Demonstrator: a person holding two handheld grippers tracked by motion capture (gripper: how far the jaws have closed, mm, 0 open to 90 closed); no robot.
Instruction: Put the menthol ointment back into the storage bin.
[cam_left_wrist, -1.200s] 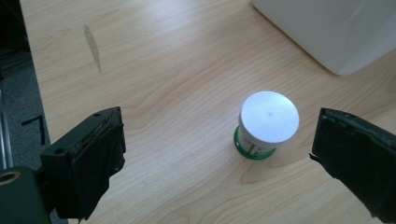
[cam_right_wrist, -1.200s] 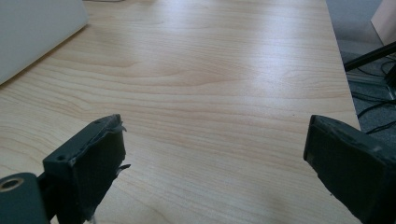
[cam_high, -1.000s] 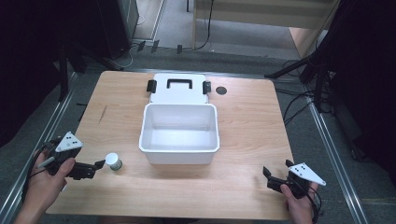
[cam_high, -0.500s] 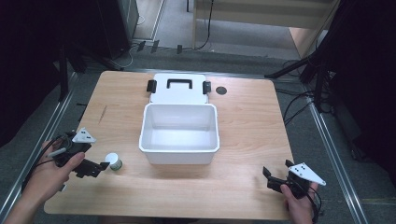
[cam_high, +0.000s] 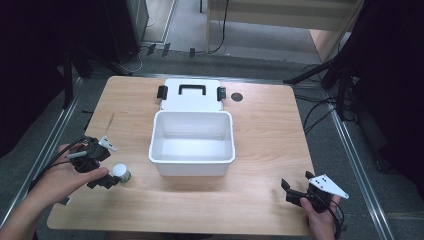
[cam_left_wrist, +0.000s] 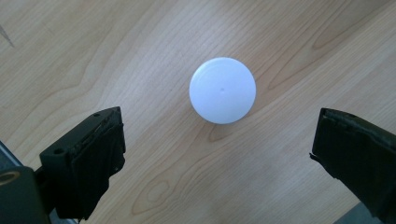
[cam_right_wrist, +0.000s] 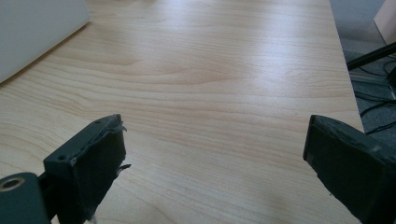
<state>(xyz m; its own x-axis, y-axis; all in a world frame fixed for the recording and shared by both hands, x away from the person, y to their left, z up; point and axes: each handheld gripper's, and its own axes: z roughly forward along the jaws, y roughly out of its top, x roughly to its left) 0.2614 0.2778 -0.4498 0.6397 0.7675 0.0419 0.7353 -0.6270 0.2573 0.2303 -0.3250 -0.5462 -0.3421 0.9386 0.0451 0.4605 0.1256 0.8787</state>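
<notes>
A small jar with a round white lid (cam_high: 120, 172) (cam_left_wrist: 222, 90) stands on the wooden table (cam_high: 260, 125), left of the open white box (cam_high: 192, 162). My left gripper (cam_high: 113, 178) (cam_left_wrist: 219, 154) hovers right over the jar, pointing down, open, with the lid a little beyond the gap between its jaws. My right gripper (cam_high: 291, 192) (cam_right_wrist: 215, 163) sits low at the table's front right corner, open, with bare wood between its jaws.
The box's white lid (cam_high: 190, 95) with a black handle and two black clasps lies flat behind the box. A dark round hole (cam_high: 236, 97) is in the tabletop to its right. Floor rails and cables run along both table sides.
My left gripper has moved right and tipped downward, from beside the jar to above it. The right gripper has stayed still.
</notes>
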